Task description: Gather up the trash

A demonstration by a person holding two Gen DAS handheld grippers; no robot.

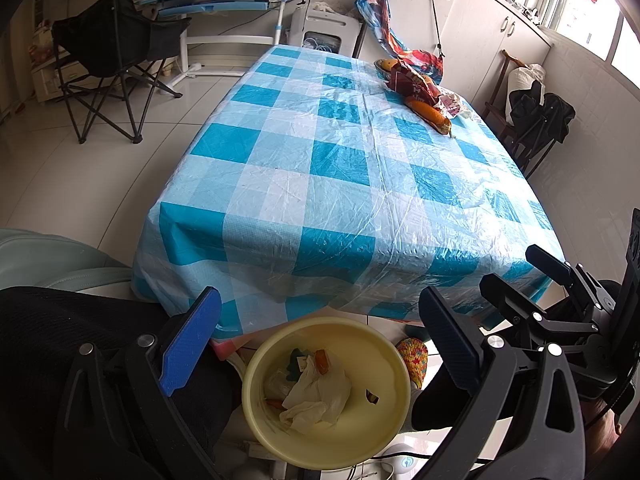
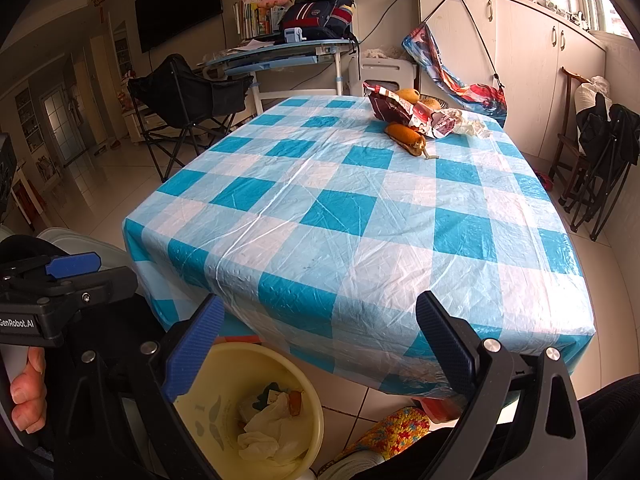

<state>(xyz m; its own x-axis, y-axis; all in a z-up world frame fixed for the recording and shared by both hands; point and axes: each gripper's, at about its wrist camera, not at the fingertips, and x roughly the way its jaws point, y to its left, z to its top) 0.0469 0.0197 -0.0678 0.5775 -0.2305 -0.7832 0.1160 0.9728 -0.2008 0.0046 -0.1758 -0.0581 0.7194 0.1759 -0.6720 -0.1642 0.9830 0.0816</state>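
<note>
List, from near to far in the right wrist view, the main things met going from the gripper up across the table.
Right gripper → yellow plastic trash bin holding crumpled white paper → blue-and-white checked plastic tablecloth → orange corn cob → dark red crumpled snack wrapper → blue tilting desk.

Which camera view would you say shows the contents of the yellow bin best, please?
The left wrist view: it looks almost straight down into the yellow bin, showing crumpled white paper and an orange scrap. The right wrist view sees the bin obliquely, partly behind a finger.
</note>
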